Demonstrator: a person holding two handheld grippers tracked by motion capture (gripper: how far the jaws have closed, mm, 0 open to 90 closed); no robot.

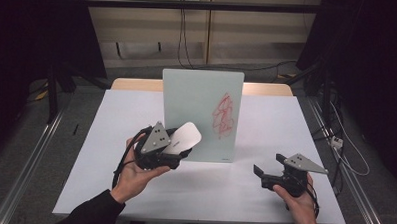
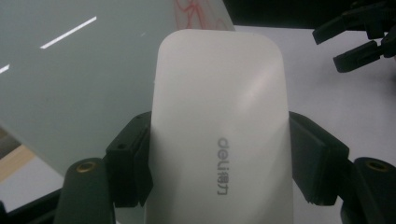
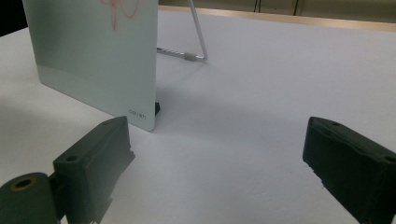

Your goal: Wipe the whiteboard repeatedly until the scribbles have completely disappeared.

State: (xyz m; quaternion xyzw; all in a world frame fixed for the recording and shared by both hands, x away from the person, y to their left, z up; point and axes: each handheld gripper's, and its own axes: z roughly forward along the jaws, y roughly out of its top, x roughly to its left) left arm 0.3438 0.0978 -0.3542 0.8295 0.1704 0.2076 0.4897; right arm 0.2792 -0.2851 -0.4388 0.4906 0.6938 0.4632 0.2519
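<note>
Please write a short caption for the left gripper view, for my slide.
Left gripper clamps a white eraser before the glass board with red scribble.

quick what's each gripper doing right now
left gripper: shut on the white board eraser
right gripper: open, holding nothing

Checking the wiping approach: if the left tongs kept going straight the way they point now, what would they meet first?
Probably the upright whiteboard: the left tongs hold the white eraser aimed at its face, left of the red scribble. The gap is unclear.
</note>
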